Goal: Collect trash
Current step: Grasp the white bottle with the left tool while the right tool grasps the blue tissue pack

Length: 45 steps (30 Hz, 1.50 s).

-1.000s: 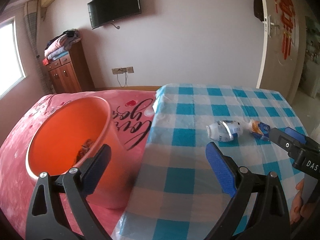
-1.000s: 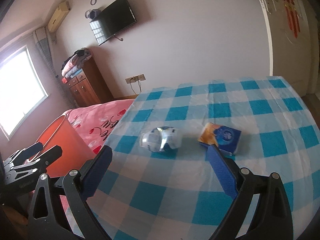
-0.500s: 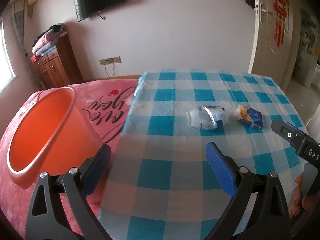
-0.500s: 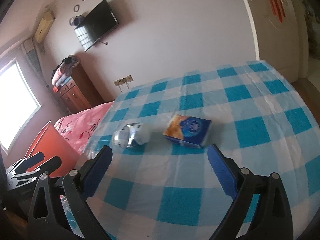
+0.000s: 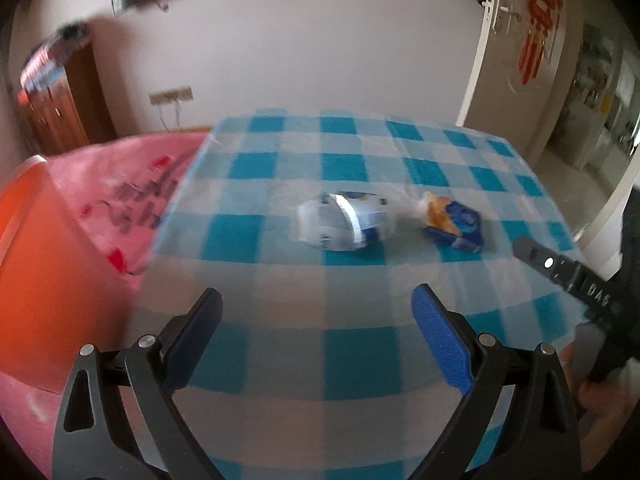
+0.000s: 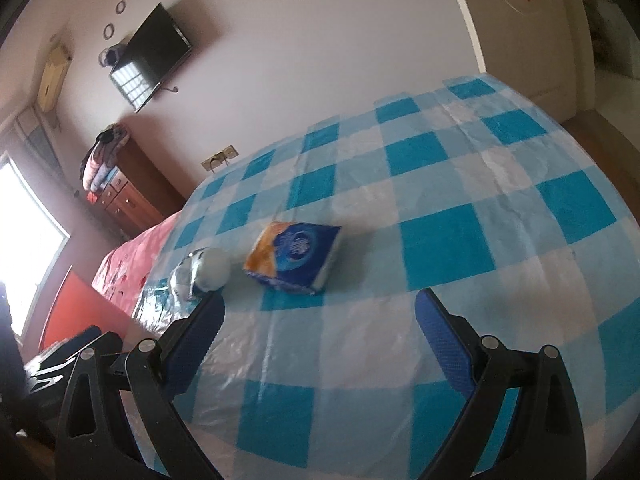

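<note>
Since the earlier frames we had swung both grippers rightward: the orange bucket (image 5: 36, 248), which had filled the left half of the left wrist view, sat squeezed against its left edge, and the two pieces of trash lay nearer the middle. Our left gripper (image 5: 318, 316) hung with its jaws spread wide and nothing between them, above the blue checked tablecloth (image 5: 280, 352). Ahead of it lay the crumpled white wrapper (image 5: 344, 226) and, just to its right, the blue and orange tissue pack (image 5: 454, 224) (the two were close but not touching). Our right gripper (image 6: 320, 320) was likewise wide open and empty, and it showed at the right edge of the left view (image 5: 560, 276). From the right wrist camera the tissue pack (image 6: 294, 256) lay flat just ahead of the fingers, with the wrapper (image 6: 202, 274) beside it near the cloth's left edge, right by our left fingertip. Beyond that edge we saw the pink bedspread (image 5: 120, 184).
</note>
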Motion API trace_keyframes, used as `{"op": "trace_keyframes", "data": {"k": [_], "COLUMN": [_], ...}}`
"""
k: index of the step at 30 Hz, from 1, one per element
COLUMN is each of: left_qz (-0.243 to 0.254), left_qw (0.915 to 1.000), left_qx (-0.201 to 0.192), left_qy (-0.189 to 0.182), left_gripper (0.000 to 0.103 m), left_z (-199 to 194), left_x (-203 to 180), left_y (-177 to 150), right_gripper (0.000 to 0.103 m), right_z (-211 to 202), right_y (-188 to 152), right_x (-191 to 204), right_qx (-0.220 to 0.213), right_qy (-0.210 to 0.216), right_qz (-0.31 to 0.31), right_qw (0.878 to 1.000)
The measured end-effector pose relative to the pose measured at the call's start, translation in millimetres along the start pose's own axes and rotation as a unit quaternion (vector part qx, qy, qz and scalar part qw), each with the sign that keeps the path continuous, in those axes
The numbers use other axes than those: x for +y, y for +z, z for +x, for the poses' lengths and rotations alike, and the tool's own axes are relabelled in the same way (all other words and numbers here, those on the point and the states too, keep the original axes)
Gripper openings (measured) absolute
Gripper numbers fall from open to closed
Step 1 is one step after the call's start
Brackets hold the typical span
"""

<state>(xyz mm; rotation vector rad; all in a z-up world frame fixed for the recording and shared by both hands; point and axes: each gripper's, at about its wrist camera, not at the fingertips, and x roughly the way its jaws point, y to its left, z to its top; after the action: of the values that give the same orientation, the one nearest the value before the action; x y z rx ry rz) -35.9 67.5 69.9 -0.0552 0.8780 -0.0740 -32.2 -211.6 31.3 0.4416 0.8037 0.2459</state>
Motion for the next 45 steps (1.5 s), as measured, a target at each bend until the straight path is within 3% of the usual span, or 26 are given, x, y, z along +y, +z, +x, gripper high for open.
{"op": "trace_keyframes", "data": {"k": [7,14,18,23,31,36,37,38,42,45], "left_qz": [-0.096,-0.176,-0.192,-0.186,-0.169,-0.155,-0.144,-0.137,-0.109,-0.083], "left_qw": [0.9893,0.9741,0.9735,0.9785,0.9845,0.987,0.9886,0.9895,0.9922,0.995], "left_qx": [0.021,0.028,0.023,0.025,0.043,0.041,0.041,0.041,0.04,0.043], "left_qy": [-0.108,-0.139,-0.122,-0.086,-0.018,0.004,0.012,0.02,0.047,0.036], "left_gripper": [0.096,0.096,0.096,0.096,0.096,0.096,0.092,0.078,0.076,0.076], "left_z": [32,68,83,98,119,122,123,124,127,128], "left_x": [-8,-9,-12,-18,-18,-21,-24,-26,-37,-49], "left_y": [12,30,44,60,64,64,65,65,70,71], "right_gripper": [0.095,0.095,0.095,0.095,0.095,0.095,0.095,0.095,0.095,0.095], "right_z": [1,-3,-7,-8,-7,-6,-5,-4,-4,-5], "right_y": [9,17,19,21,25,26,26,27,29,30], "right_x": [-24,-44,-50,-57,-66,-71,-71,-72,-75,-77], "right_qx": [-0.001,-0.003,-0.005,-0.002,0.005,0.009,0.01,0.01,0.009,0.007], "right_qy": [0.011,0.028,0.034,0.043,0.059,0.068,0.069,0.071,0.075,0.075], "right_qz": [0.027,0.052,0.054,0.058,0.069,0.076,0.077,0.079,0.082,0.084], "right_qw": [1.0,0.998,0.998,0.997,0.996,0.995,0.995,0.994,0.994,0.994]}}
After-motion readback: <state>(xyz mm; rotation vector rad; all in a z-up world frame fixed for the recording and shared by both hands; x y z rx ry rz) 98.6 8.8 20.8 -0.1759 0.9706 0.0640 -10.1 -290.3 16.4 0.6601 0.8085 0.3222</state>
